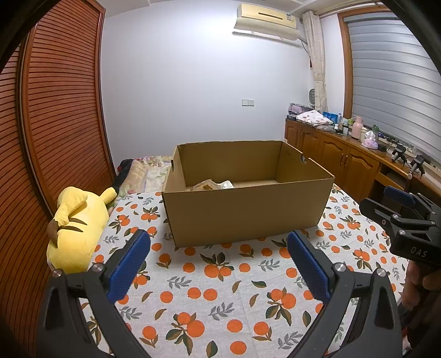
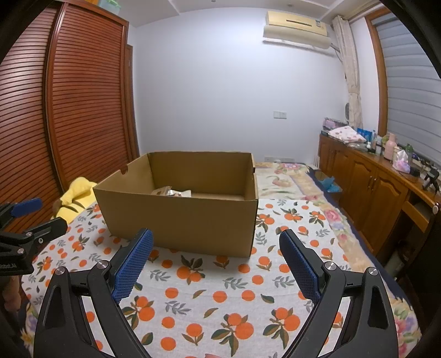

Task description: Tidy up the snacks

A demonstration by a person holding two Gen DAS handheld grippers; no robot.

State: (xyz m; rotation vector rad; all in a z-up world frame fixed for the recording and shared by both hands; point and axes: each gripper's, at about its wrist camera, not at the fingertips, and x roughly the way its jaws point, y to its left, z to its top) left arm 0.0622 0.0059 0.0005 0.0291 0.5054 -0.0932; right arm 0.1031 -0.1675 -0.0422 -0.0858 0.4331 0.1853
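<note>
So both grippers are just hanging over the cloth with nothing in them. The left gripper (image 1: 219, 258), black frame with blue textured pads, has its jaws spread wide and touches nothing. Same deal for the right gripper (image 2: 216, 256): jaws wide apart, empty.

Snack packets (image 1: 212, 185) sit at the bottom of the open brown cardboard box (image 1: 245, 214), toward its left side, mid-frame in both views. The box stands on a tabletop covered by a white cloth printed with oranges and leaves (image 1: 215, 297).

A yellow plush toy (image 1: 74, 228) lies at the cloth's left edge. Behind it is a slatted reddish-wood wardrobe (image 1: 60, 110); an air conditioner (image 1: 266, 20) hangs upper right, with cluttered wooden cabinets (image 1: 344, 159) along the right wall.
</note>
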